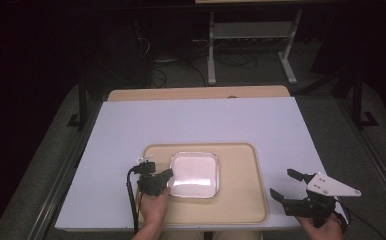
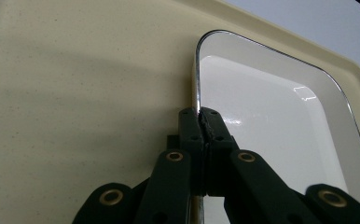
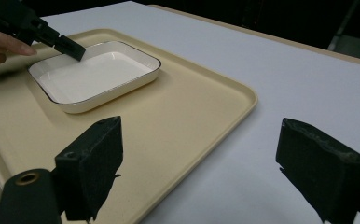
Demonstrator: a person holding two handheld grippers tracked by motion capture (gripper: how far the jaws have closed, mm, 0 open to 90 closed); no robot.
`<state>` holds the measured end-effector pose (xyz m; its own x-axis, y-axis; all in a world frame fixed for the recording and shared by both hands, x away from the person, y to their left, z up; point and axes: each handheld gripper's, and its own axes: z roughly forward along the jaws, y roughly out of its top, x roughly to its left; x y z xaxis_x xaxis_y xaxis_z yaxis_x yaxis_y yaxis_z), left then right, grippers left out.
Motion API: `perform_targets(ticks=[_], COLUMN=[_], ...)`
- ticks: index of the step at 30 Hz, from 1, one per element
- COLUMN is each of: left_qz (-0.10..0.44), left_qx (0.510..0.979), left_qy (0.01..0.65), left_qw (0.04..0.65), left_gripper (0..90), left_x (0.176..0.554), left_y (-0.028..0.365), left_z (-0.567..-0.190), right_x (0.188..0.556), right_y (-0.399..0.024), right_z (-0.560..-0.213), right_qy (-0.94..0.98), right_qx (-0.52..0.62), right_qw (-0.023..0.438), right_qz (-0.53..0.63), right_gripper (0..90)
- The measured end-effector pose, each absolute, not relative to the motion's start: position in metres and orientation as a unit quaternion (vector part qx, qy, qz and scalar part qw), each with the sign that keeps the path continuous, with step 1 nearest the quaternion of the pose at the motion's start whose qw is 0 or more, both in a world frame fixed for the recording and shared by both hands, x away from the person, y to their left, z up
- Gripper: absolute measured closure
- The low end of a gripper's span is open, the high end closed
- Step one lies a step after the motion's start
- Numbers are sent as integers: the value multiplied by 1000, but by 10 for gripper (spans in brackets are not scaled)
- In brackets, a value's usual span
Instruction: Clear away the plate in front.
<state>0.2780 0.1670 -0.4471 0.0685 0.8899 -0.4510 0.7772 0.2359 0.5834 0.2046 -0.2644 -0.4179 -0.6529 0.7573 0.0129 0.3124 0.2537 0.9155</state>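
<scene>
A lab-style recording room, dim everywhere but the work area.

From my remote seat I see a white counter [image 1: 201, 120] lit from above, sitting on a wooden top with a metal frame, on grey carpet [image 1: 36, 190]. Behind it in the dark stand the white legs of another desk [image 1: 251, 45], with loose cables [image 1: 181, 65] trailing across the floor. Nothing homely here: a bare surface, a staged tray [image 1: 241, 200], and camera rigs.
</scene>
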Motion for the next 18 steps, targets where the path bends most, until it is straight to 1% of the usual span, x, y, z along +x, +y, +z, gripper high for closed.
perform_targets(ticks=[18], left_qz=[80], left_qx=[603], left_qy=[690], left_qw=[392], left_gripper=[878], left_x=[271], left_y=[156], left_z=[-446], right_x=[205], right_y=[-265], right_z=[-418], right_qy=[761], right_qx=[350], right_qw=[223], right_qz=[499], right_gripper=[137])
